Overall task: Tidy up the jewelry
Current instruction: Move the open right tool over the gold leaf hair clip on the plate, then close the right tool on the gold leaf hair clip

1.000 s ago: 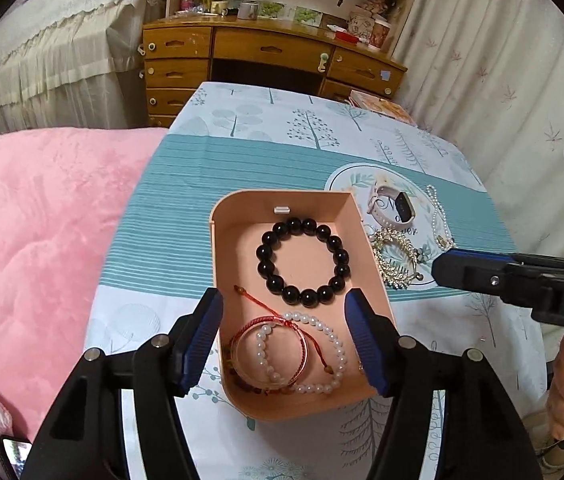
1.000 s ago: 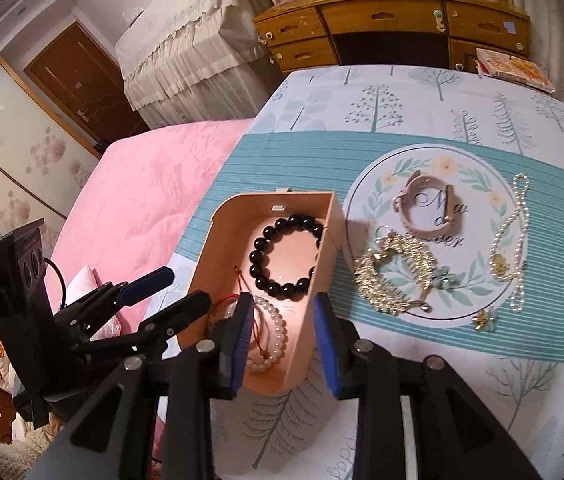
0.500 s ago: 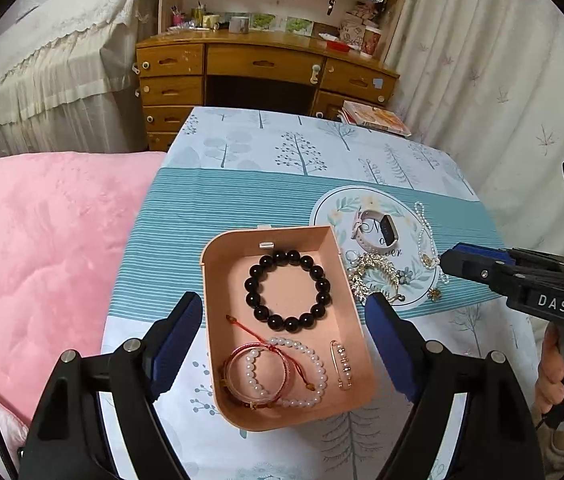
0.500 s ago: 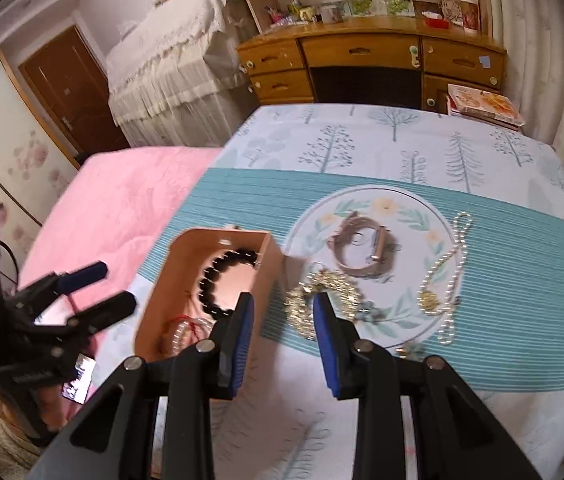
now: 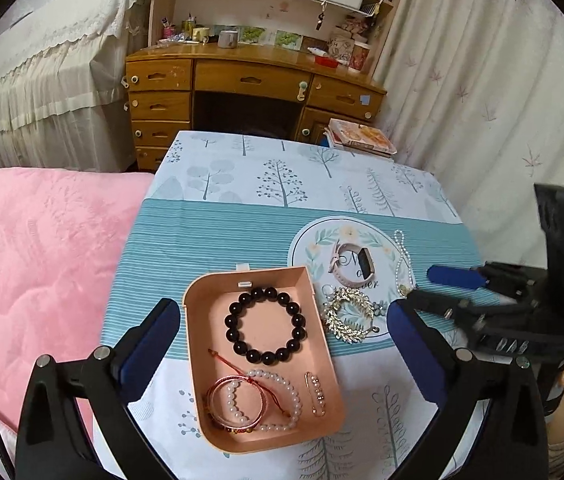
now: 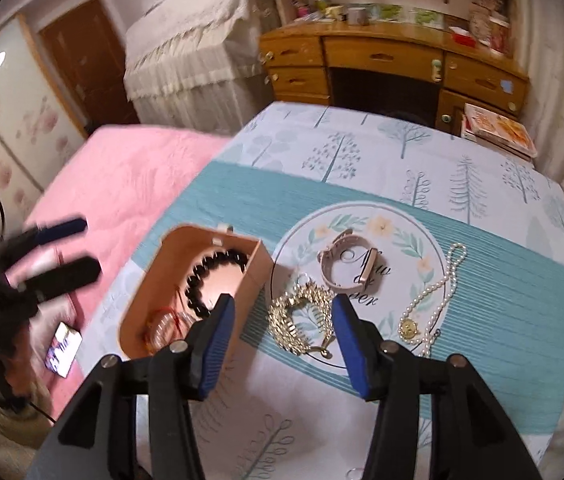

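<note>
A pink jewelry box (image 5: 250, 273) sits on the tree-print tablecloth (image 5: 210, 248). It holds a black bead bracelet (image 5: 265, 325), a pearl bracelet (image 5: 282, 384), a red cord bracelet (image 5: 238, 400) and a gold pin (image 5: 316, 394). Above the box, my left gripper (image 5: 282, 354) has its jaws still opening, wide apart, with nothing gripped. To the right of the box lie a gold leaf bracelet (image 6: 302, 320), a pink watch (image 6: 348, 266) and a pearl necklace (image 6: 434, 300). My right gripper (image 6: 284, 336) hovers over the gold bracelet, jaws opening and not touching it.
A pink blanket (image 5: 34, 248) covers the bed left of the table. A wooden desk (image 5: 250, 80) and a stack of books (image 5: 362, 140) stand beyond the far edge, and a curtain (image 5: 482, 100) hangs at right. A phone (image 6: 62, 350) lies at lower left.
My left gripper rose away from the box and opened wide. My right gripper swung right from the box's edge to above the gold bracelet and widened.
</note>
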A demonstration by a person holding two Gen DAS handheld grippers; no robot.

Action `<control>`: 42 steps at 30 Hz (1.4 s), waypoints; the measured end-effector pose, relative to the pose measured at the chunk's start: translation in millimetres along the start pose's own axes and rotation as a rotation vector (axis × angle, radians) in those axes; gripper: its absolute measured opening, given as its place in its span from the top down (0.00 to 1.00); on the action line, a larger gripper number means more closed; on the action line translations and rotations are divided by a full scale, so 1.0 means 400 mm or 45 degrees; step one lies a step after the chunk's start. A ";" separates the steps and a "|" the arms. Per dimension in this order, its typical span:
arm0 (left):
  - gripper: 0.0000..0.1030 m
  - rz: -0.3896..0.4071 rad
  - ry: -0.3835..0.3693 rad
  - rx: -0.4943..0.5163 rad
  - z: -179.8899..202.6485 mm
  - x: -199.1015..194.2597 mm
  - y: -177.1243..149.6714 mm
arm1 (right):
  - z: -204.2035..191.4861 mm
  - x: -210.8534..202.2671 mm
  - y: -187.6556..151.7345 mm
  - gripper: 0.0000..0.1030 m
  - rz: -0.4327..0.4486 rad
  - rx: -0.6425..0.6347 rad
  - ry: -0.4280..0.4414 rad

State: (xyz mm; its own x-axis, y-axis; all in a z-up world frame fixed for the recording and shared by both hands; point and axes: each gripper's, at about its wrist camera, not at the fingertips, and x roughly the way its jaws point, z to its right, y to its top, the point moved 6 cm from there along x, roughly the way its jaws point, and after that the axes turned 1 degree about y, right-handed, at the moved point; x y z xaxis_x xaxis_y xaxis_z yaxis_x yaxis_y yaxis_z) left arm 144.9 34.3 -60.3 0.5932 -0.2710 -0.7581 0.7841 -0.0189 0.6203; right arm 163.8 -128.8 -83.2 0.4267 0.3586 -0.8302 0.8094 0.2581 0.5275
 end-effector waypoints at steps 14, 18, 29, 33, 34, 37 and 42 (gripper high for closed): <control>0.01 -0.093 0.041 0.003 -0.009 0.125 -0.033 | -0.013 0.202 -0.094 0.51 -0.226 -0.249 0.004; 0.01 -0.123 0.045 -0.016 -0.024 0.159 -0.042 | -0.021 0.225 -0.087 0.51 -0.223 -0.308 -0.018; 0.01 -0.167 0.054 -0.084 -0.077 0.206 -0.056 | -0.068 0.244 -0.080 0.52 -0.220 -0.503 -0.044; 0.01 -0.178 0.052 -0.095 -0.087 0.215 -0.061 | -0.079 0.261 -0.080 0.59 -0.246 -0.549 -0.046; 0.01 -0.181 0.051 -0.098 -0.088 0.217 -0.063 | -0.080 0.268 -0.080 0.61 -0.257 -0.558 -0.049; 0.01 -0.184 0.046 -0.104 -0.093 0.222 -0.065 | -0.076 0.276 -0.076 0.68 -0.275 -0.549 -0.021; 0.01 -0.188 0.042 -0.112 -0.098 0.226 -0.066 | -0.061 0.276 -0.067 0.69 -0.296 -0.517 0.015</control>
State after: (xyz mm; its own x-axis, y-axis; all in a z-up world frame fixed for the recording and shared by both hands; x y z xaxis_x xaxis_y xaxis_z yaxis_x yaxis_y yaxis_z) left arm 185.0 48.2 -153.1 0.4750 -0.2398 -0.8467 0.8752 0.0284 0.4829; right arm 179.3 -74.1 -184.5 0.2466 0.2592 -0.9338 0.6584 0.6622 0.3577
